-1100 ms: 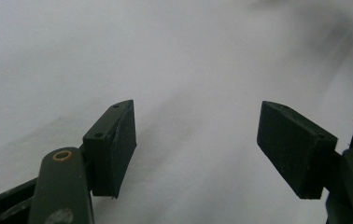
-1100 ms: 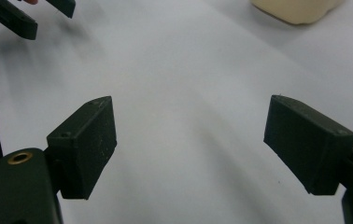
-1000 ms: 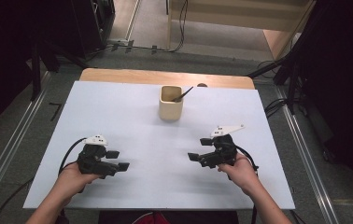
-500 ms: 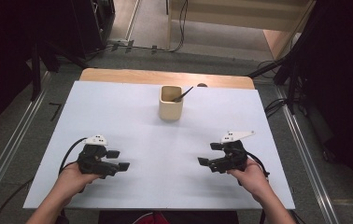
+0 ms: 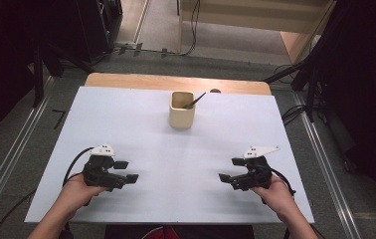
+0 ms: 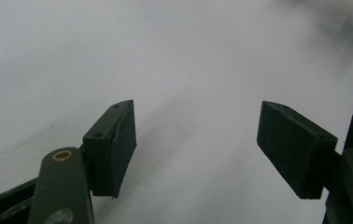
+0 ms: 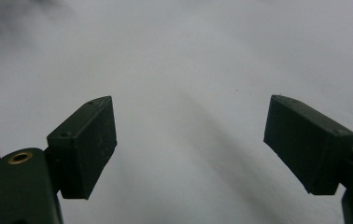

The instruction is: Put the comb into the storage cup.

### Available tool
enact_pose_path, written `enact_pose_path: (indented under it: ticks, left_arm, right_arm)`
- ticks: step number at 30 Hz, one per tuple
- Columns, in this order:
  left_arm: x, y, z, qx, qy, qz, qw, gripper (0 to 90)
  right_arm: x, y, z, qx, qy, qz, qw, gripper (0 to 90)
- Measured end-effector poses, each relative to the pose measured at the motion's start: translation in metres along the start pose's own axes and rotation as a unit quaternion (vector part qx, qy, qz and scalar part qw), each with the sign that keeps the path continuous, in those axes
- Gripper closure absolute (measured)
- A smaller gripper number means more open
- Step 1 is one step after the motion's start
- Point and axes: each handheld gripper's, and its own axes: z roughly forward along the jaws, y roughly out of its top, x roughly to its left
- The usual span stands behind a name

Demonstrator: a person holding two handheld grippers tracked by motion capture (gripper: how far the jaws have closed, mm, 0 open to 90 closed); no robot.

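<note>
1. A white table (image 5: 141,119) fills the high view; a beige square cup (image 5: 182,110) stands near its far edge, centred, and serves as the landmark.
2. The left gripper (image 5: 126,172), held in the person's left hand (image 5: 74,191), rests on the table well nearer than the cup and to its left. Its jaws stand wide apart, holding nothing.
3. A dark utensil (image 5: 195,101) leans inside the cup, its handle tilting up to the right.
4. The right gripper (image 5: 232,169), in the right hand (image 5: 275,191), sits nearer than the cup and to its right, jaws wide apart and empty.
</note>
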Motion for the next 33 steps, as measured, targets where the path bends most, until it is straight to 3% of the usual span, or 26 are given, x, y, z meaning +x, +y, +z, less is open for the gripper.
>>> enact_pose_path:
  ticks: [7,18,33]
  left_arm:
    - [-0.001,0.000,0.000,-0.001,0.000,0.002,1.0000,29.7]
    - [-0.001,0.000,0.001,-0.001,-0.002,0.003,1.0000,29.7]
    - [0.000,0.000,0.001,0.003,-0.005,0.004,1.0000,29.7]
  right_arm:
    - [-0.002,-0.008,-0.006,0.005,-0.007,-0.004,0.9999,15.5]
    - [-0.008,-0.018,-0.015,0.005,-0.015,0.009,0.9998,15.5]
    - [-0.014,-0.023,-0.013,0.012,-0.016,0.012,0.9997,15.5]
